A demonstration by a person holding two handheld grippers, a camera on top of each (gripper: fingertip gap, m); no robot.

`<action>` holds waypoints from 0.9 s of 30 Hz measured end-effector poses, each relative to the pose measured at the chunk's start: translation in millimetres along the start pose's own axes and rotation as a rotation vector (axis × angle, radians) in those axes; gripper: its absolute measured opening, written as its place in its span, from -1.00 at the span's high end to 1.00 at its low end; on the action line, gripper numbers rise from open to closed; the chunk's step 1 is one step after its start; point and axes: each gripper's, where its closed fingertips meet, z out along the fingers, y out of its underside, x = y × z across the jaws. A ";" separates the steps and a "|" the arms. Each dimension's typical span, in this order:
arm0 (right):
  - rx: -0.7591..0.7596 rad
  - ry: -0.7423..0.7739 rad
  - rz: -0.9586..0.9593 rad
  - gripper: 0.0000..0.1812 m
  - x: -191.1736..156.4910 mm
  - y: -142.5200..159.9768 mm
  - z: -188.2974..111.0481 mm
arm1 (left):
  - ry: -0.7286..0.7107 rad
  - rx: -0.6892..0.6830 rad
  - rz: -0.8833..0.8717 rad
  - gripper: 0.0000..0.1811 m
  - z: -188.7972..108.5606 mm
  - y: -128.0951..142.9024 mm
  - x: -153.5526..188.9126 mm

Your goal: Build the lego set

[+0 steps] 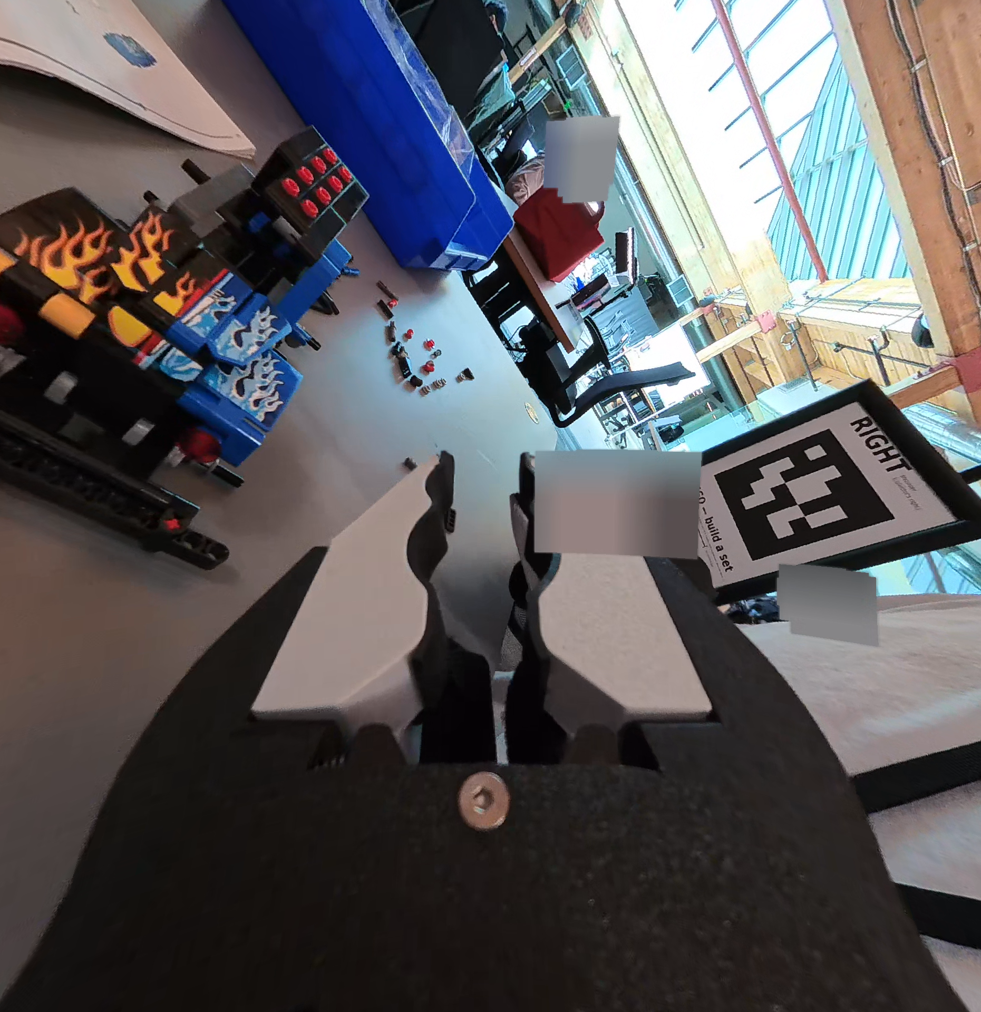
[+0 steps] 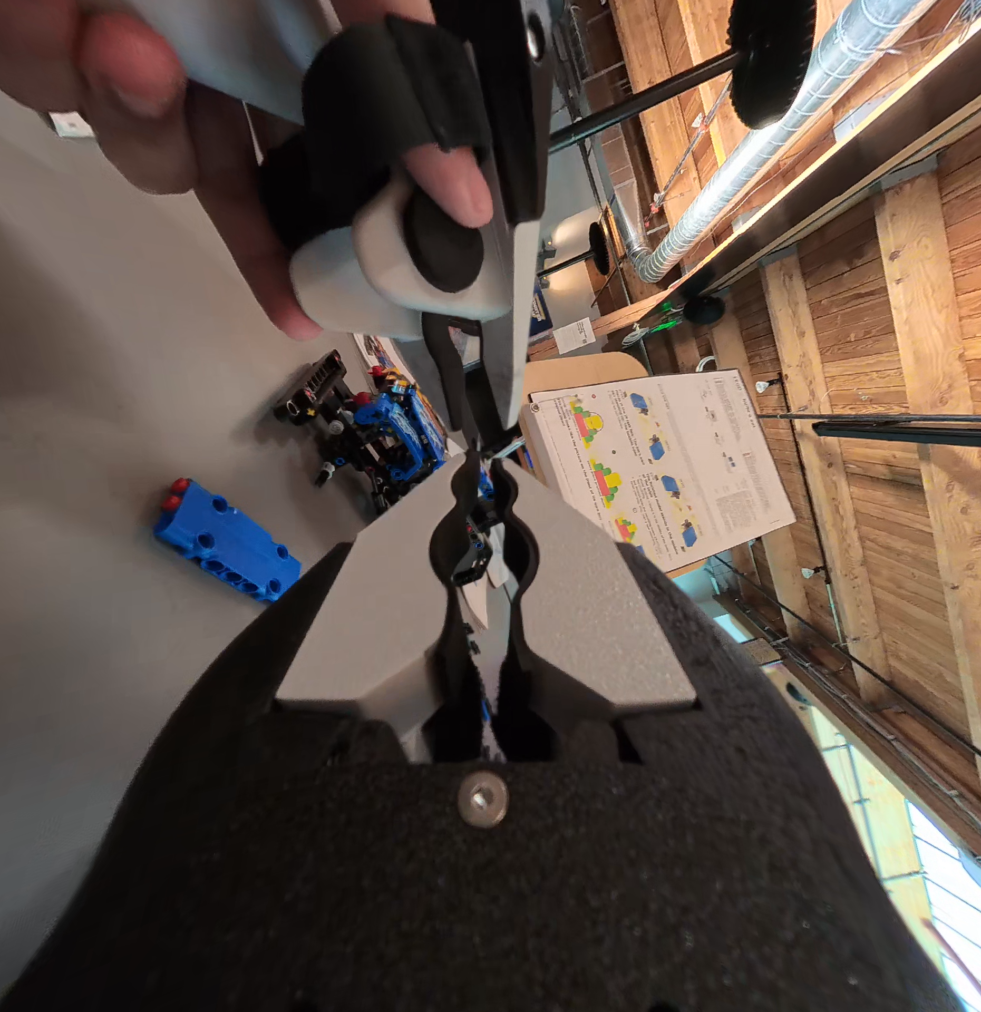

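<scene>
Left wrist view: the left gripper (image 1: 485, 465), parted and empty, points past the flame-decorated model (image 1: 148, 328), which lies off to its left on the bench (image 1: 340, 493), while the right gripper (image 2: 480, 465) is nearly closed, holding what I cannot tell.

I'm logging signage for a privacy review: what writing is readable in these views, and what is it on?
I won't transcribe writing, but these things bear it:
Framed marker card: bold heading and small print beside a black-and-white square code, legible.
Instruction sheet: printed text around coloured brick diagrams, mostly too small.
White wall notice: too small to read.
</scene>
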 end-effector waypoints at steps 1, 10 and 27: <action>0.002 0.006 -0.008 0.96 0.3 -0.4 -0.2 | 0.004 -0.011 -0.004 0.76 1.6 1.8 -0.3; 0.005 -0.023 -0.020 0.97 -6.4 -0.7 -0.2 | 0.011 -0.009 -0.003 0.96 5.1 2.5 -1.1; -0.035 -0.225 0.353 0.64 -20.3 7.0 4.0 | -0.036 -0.076 0.138 1.00 4.3 8.8 -5.0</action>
